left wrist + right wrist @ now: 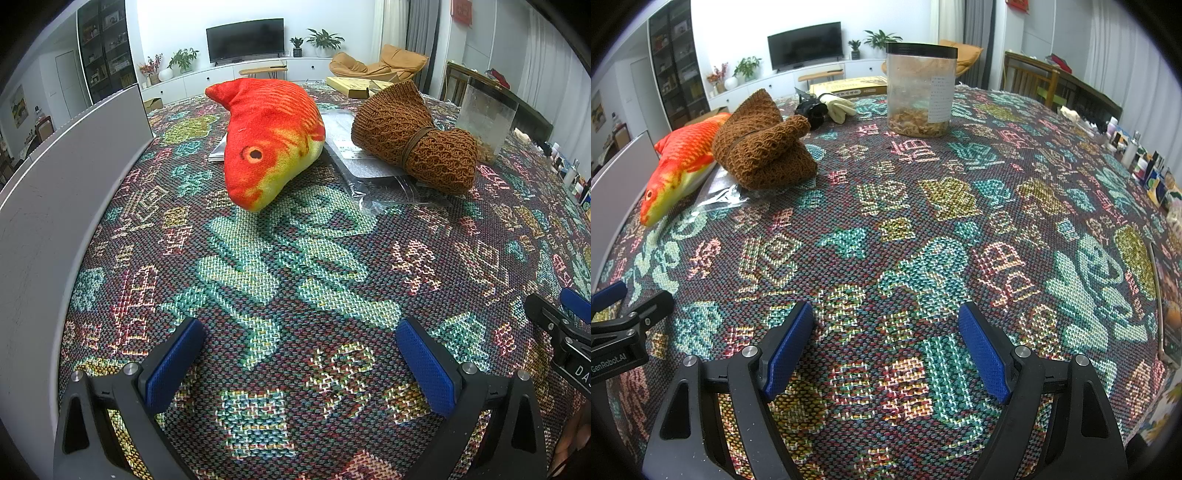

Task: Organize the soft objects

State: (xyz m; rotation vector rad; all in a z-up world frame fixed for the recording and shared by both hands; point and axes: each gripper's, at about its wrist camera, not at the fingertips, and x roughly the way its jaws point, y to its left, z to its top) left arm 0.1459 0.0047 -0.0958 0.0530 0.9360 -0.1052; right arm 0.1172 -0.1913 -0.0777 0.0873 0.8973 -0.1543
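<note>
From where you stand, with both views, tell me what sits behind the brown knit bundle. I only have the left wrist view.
Observer: Behind the brown knit bundle lie a cream glove and a black item; the knit hides them from you.
Operator: Describe the clear container fully. I see only one corner.
Observer: The clear jar has a black lid, a white label, and brownish contents at the bottom.
Operator: Report my right hand-held gripper.
Observer: The right hand-held gripper is open and empty over bare tablecloth. The plush fish lies far to its left.
</note>
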